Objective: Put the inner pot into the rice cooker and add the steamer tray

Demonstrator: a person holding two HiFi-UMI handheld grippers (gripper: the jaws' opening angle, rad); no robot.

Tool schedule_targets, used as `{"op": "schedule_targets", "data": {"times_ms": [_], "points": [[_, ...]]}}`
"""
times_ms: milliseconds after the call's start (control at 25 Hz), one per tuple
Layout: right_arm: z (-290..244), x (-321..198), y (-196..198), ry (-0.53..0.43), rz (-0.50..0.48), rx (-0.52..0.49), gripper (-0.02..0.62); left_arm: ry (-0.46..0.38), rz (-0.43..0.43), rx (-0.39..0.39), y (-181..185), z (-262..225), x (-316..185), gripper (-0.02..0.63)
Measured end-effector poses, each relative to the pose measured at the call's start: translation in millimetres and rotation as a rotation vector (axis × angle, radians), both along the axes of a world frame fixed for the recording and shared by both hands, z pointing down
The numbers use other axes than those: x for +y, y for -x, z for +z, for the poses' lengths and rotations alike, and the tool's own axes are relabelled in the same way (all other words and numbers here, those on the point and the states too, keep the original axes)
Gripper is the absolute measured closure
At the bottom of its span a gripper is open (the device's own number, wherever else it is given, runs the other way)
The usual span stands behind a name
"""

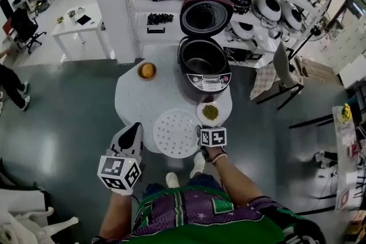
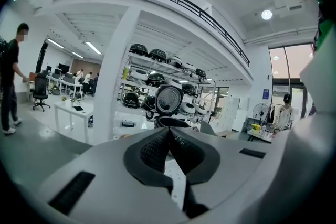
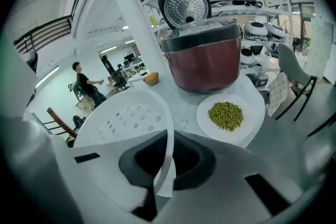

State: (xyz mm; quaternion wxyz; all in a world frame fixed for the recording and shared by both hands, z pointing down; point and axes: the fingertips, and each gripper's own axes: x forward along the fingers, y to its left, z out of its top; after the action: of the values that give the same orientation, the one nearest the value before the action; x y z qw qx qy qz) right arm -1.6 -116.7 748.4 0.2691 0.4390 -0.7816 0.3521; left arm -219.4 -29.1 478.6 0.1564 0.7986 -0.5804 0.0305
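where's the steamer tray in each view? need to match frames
Head view: steamer tray, lower centre.
Left gripper view: not identifiable.
Right gripper view: left of centre, rim pinched in the right gripper.
Shared landmark: the open rice cooker, in all three.

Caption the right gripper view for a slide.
Right gripper clamps the steamer tray by its rim; plate of green beans and open rice cooker beyond.
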Motion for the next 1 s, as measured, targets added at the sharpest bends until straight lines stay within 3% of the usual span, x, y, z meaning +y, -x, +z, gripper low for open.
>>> {"op": "schedule_targets", "data": {"times_ms": [200,520,680,1000], "points": [[-38,1,1,-0.035,-0.034,-0.040,0.580,-0.027,0.000,-0.081,1,-12,2,0.584],[-112,-10,-9,-0.129,-0.025,-0.090,0.578,-0.069,0.020,-0.100,-5,-31,-5,0.584],[-153,-22,-19,-0.179,0.012,-0.146,0.578,-0.087,0.028,-0.108,-9,-38,-9,0.584],[-241,-34,-55,-0.322,0.098,-0.129,0.578,-0.114,0.079,-0.120,-25,-58,-28,0.584]]}}
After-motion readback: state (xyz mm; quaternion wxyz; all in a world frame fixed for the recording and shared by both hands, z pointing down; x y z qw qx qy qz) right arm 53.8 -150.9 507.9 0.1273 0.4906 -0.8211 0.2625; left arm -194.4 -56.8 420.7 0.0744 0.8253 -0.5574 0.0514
